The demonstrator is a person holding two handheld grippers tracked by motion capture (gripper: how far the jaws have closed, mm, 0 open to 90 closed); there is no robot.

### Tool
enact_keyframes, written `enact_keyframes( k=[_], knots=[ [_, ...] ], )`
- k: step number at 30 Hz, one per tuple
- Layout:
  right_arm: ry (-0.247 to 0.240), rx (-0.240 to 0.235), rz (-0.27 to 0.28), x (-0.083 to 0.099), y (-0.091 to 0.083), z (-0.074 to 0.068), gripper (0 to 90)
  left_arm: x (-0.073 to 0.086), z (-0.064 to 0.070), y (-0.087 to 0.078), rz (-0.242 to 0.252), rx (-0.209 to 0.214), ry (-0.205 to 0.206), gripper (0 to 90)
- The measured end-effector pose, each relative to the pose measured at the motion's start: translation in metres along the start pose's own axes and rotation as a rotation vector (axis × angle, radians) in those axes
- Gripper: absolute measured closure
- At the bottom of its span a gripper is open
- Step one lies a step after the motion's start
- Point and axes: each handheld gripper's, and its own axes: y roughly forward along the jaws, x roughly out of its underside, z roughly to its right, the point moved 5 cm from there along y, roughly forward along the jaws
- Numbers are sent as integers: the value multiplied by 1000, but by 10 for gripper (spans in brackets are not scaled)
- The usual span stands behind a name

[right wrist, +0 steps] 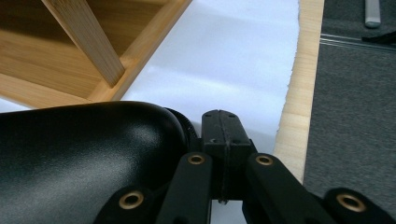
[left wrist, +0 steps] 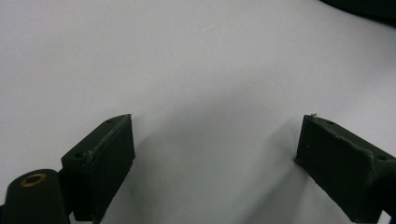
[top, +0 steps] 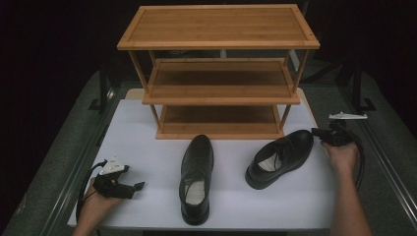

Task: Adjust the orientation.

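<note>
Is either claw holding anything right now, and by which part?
Nothing is held. The left claw is open over the bare white table. The right claw is shut beside the right shoe's toe, gripping nothing.

No text, label, brand, number or sign can be read anywhere in these views. The insoles of the two black shoes (top: 197,178) (top: 280,158), the wooden rack (top: 219,69) and the white table cover (top: 147,147) bear no legible marking, and the black jaws of the grippers carry none either.
</note>
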Motion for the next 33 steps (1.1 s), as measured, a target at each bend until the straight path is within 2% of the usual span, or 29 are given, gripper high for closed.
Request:
enact_keyframes(
  k=[14,16,24,28,32,33],
  knots=[
    [6,-4,34,2,0,0,900,0,0,0,-1,1,0,107],
    [15,-22,40,4,0,-1,900,0,0,0,-1,1,0,107],
    [-27,-77,46,6,2,-17,900,0,0,0,2,1,-1,108],
    [-64,-104,29,5,5,-31,900,0,0,0,3,0,0,107],
    [-78,-127,26,5,6,-39,900,0,0,0,3,0,-1,108],
    [-88,-140,18,5,8,-46,900,0,0,0,3,0,-2,108]
  ],
)
